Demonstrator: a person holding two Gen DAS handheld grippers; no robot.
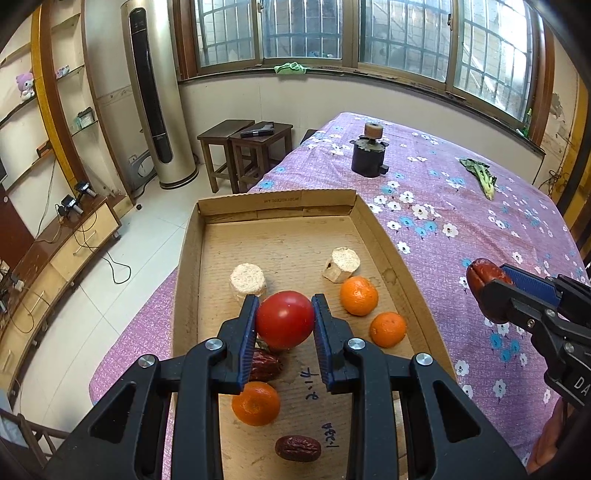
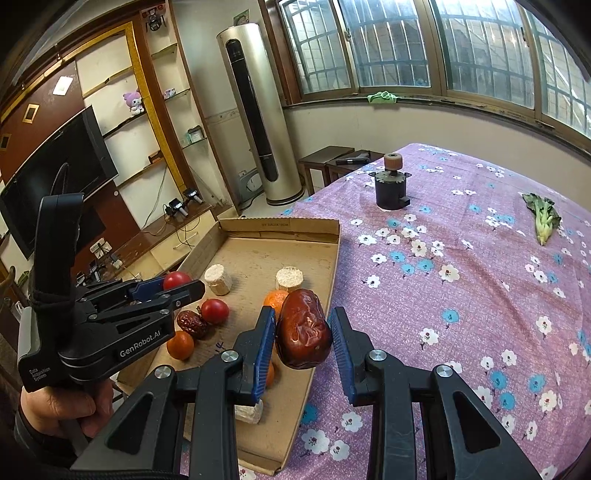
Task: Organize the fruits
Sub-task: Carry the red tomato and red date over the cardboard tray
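My left gripper (image 1: 285,319) is clamped on a round red tomato (image 1: 285,319) above the shallow cardboard tray (image 1: 188,258). My right gripper (image 2: 303,328) pinches a wrinkled brown date (image 2: 303,328), long axis upright, over the tray's right rim; the tray lies leftward.

this is a home, a lived-in sitting room. a tall standing air conditioner (image 2: 258,114) stands in the corner by barred windows (image 1: 406,33), with a green cloth (image 1: 290,68) left on the sill. a flat television (image 2: 55,173) hangs over a low wooden cabinet (image 1: 74,236) trailing chargers and cables. wall shelves (image 2: 147,107) carry a purple plush toy (image 2: 133,102) and small boxes. two dark wooden stools (image 1: 243,147) stand on the white tiled floor (image 1: 122,273), and the table wears a purple flowered cloth (image 2: 461,295).
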